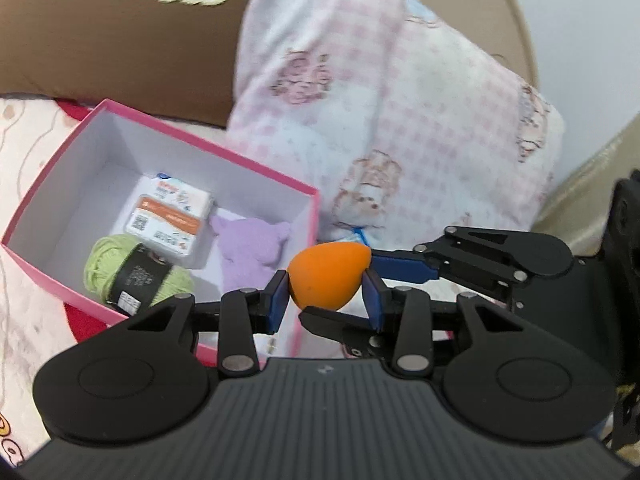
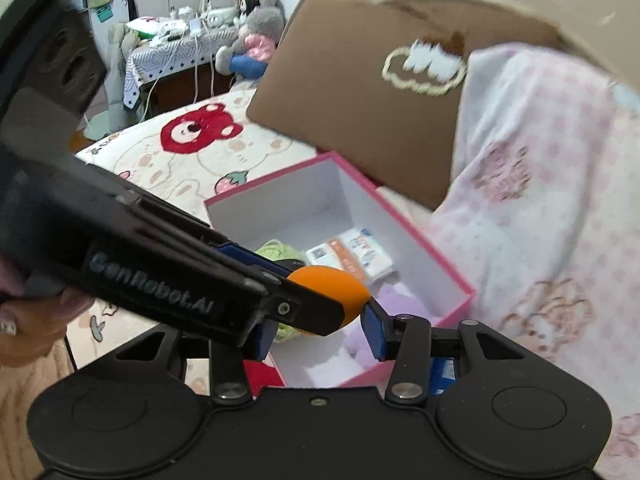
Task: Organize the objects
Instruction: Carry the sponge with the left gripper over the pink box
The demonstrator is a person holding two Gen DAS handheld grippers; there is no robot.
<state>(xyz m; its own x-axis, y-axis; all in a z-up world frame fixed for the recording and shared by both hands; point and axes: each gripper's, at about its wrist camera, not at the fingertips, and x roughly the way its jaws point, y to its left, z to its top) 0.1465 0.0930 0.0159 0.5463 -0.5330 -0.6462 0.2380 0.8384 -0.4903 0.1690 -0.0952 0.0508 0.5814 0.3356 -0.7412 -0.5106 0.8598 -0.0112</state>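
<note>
Orange egg-shaped sponge (image 1: pixel 329 276) gripped between two grippers above the corner of a pink box (image 1: pixel 60 168).

Left gripper (image 1: pixel 326 300) has its blue pads (image 1: pixel 278 300) pressed against both flanks of the sponge, clamped on it; right gripper (image 2: pixel 320 326) reaches in from the side, one pad touching the sponge's blunt end, the other hidden behind the left gripper's body, so whether it presses I cannot tell; its jaws are narrowing only slightly; the box stands open on a bedspread (image 2: pixel 192 160) printed with bears and strawberries; inside lie a green yarn ball (image 1: pixel 132 268) with a black label, a white packet (image 1: pixel 168 216) with an orange band, and a lilac plush (image 1: pixel 248 252), all close together; a brown cushion (image 1: pixel 120 48) and a pink checked blanket (image 1: pixel 400 120) rise behind the box; a person's hand (image 2: pixel 36 320) holds the left gripper.
</note>
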